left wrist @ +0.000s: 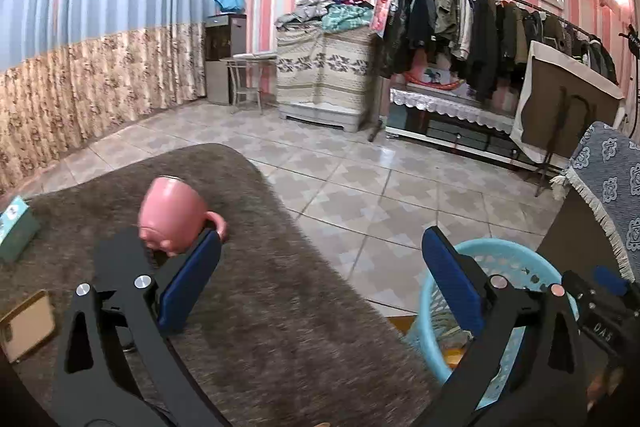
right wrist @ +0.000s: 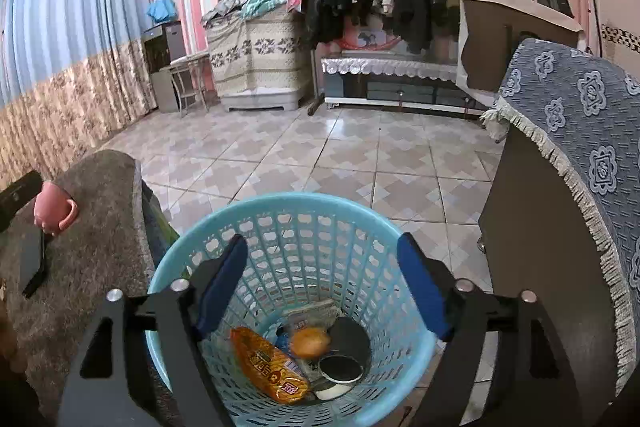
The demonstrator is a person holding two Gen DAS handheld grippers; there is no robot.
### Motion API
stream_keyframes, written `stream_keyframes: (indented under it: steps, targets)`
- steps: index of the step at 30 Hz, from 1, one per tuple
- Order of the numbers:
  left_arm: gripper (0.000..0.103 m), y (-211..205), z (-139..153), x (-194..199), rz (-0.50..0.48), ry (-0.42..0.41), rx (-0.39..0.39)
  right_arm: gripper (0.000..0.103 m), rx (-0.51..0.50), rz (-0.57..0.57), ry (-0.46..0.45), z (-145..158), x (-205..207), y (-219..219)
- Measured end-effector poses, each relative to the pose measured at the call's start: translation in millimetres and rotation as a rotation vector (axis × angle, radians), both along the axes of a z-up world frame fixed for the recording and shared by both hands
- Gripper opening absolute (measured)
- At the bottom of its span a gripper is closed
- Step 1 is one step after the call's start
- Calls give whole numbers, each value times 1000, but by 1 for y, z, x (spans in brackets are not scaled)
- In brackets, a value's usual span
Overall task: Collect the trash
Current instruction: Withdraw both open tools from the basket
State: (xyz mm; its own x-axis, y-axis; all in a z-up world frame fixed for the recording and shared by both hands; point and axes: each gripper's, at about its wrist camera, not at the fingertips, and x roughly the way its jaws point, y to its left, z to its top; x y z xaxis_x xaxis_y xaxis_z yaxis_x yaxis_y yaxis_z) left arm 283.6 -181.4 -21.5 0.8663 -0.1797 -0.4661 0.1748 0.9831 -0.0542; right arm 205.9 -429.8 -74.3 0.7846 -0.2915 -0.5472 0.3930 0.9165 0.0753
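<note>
A light blue plastic basket [right wrist: 292, 201] stands on the tiled floor beside the table. Inside it lie an orange snack wrapper [right wrist: 268, 367], a round orange piece [right wrist: 310, 343] and dark round lids [right wrist: 340, 367]. My right gripper [right wrist: 323, 243] hangs open above the basket's mouth, nothing between its blue pads. My left gripper [left wrist: 320, 239] is open and empty over the table's right edge, with the basket [left wrist: 504, 255] behind its right finger. A pink mug [left wrist: 172, 215] lies tipped on the table just beyond the left finger.
The table wears a brown fuzzy cloth [left wrist: 280, 327]. On it are a green tissue box [left wrist: 16, 227], a tan flat item [left wrist: 28, 323] and a black flat device [right wrist: 34, 263]. A blue-covered piece of furniture [right wrist: 580, 131] stands right of the basket. Tiled floor [right wrist: 340, 155] stretches to a clothes rack.
</note>
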Motion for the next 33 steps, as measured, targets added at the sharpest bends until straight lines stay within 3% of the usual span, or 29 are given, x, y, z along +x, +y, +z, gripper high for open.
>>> stream_keyframes:
  steps: [5,7,11,16,20,28,33]
  targets:
    - [97,30,4,-21,30,44,-22,99,-40,4,-44,11,-14,12]
    - [97,47,6,-32,54,56,-40,99,-60,4,-76,20,-22,22]
    - [97,83,14,-67,102,43,-70,99,5,67,-125,30,-35,48]
    - [97,109,19,-118,146,-14,2,99,15,175,-146,32,-54,87]
    - [97,133,18,-160,188,-46,10,99,4,264,-158,30,-76,118]
    - [97,148,16,-205,183,-74,6,99,-37,389,-170,20,-119,167]
    - [97,146,18,-218,161,-99,-3,99,-114,394,-195,19,-135,179]
